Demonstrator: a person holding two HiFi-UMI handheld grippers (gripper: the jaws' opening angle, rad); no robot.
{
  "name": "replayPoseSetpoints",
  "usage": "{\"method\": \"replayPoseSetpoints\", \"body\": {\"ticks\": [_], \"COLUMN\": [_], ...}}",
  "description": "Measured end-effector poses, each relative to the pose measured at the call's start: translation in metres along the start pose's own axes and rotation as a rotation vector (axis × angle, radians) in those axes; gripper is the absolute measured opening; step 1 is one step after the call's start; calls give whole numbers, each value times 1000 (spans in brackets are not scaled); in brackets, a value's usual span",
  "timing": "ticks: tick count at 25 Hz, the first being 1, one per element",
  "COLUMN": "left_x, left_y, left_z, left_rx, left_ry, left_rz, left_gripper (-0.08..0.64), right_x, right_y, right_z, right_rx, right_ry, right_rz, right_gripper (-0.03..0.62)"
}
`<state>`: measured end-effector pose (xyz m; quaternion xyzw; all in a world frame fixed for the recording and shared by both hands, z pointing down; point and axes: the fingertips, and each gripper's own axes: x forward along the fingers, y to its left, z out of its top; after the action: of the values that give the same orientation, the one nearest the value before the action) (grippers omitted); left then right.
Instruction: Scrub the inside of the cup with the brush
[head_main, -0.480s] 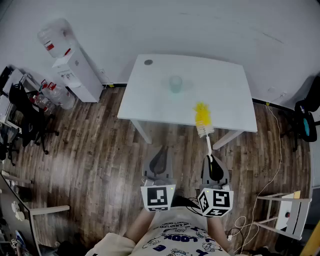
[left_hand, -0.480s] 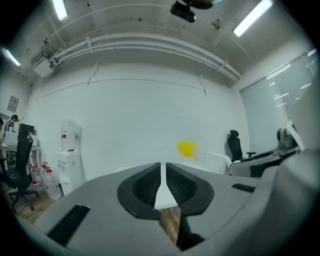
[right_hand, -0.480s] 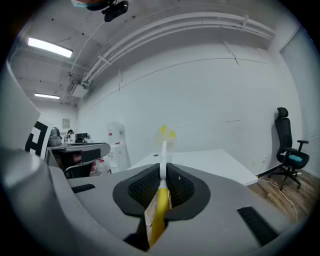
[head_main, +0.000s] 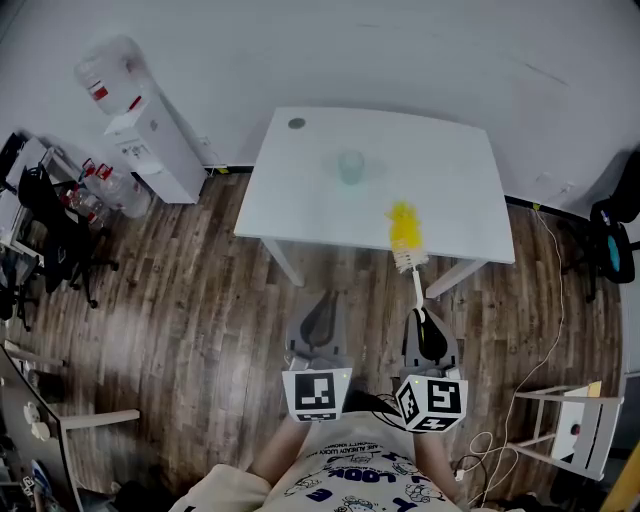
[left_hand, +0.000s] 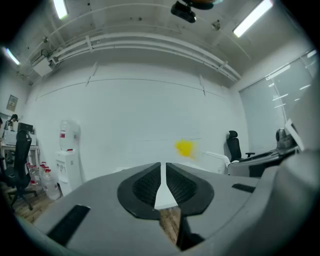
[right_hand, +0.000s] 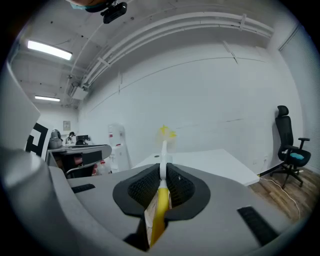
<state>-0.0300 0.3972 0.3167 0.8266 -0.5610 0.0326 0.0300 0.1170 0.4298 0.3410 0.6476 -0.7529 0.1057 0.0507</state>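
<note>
White bench (head_main: 300, 200) sits top centre in head view. Clear cup (head_main: 351, 166) stands upright on the bench's far middle. Brush (head_main: 405, 235), with a yellow bristle head, shows lower right of the cup, well apart, over the bench's near edge. Right tongs (head_main: 424, 322) hold its handle; left tongs (head_main: 319, 308) are just left of them, over the wood floor (head_main: 180, 300).

Left gripper view: tongs together, nothing between; brush head is a yellow blur centre-right.

Right gripper view: tongs clamped on the yellow brush handle, white stem running up to the head at centre.

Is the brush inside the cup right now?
No, the brush is held in the right tool, clearly apart from the cup on the table.
</note>
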Motion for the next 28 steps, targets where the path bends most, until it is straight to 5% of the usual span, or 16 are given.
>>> {"method": "replayPoseSetpoints", "body": {"ticks": [15,28], "left_x": [11,40], "left_y": [-20,11], "left_z": [-11,-28], "left_rx": [-27,-71], "left_ry": [17,68], "left_rz": [49,111], "left_gripper": [40,40], "right_x": [9,55], "right_y": [-33,-38], "right_z": [-2,-2], "right_rx": [40,52], "right_ry": [-5,23], "right_rz": [51,88], "right_gripper": [43,43]}}
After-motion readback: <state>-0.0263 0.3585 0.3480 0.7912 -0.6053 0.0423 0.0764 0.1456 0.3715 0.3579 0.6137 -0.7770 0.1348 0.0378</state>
